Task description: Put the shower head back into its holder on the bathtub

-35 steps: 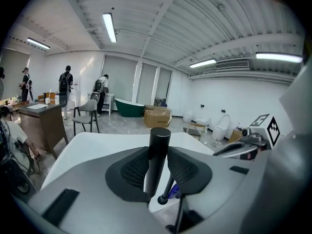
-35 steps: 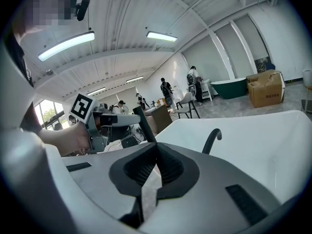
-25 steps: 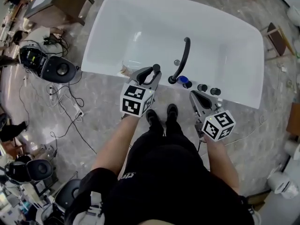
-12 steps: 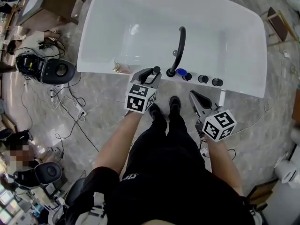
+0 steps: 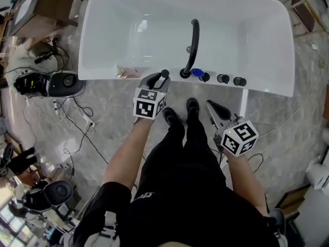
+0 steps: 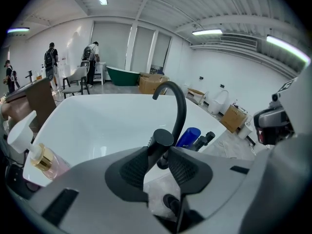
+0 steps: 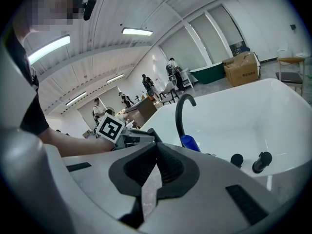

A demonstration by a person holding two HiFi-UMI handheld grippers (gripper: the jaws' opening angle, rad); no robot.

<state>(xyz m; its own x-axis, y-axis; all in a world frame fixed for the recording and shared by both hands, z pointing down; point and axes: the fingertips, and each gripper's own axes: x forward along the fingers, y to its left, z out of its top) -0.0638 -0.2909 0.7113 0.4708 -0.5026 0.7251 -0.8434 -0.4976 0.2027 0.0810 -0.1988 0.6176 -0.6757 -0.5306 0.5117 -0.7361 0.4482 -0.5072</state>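
Observation:
My left gripper [image 5: 160,76] is shut on the black cylindrical shower head [image 5: 164,73], whose round end [image 6: 161,138] sticks up between the pads. It hovers over the near rim of the white bathtub [image 5: 103,45], just left of the black curved spout [image 5: 193,42]. Right of the spout's base stand a blue part [image 5: 197,72] and black knobs [image 5: 222,78]. I cannot pick out the holder. My right gripper [image 5: 212,105] is shut and empty, over the floor short of the rim; its fingertips [image 7: 156,147] meet.
A pink bottle with a gold cap [image 5: 126,72] lies on the tub rim left of my left gripper. The person's feet [image 5: 180,112] stand close to the tub. Cables and equipment [image 5: 56,84] litter the floor at left. People stand far off across the room.
Both grippers have sunk; the left one, still holding the shower head, has come down closer to the tub rim beside the spout's base. The right one dropped a little.

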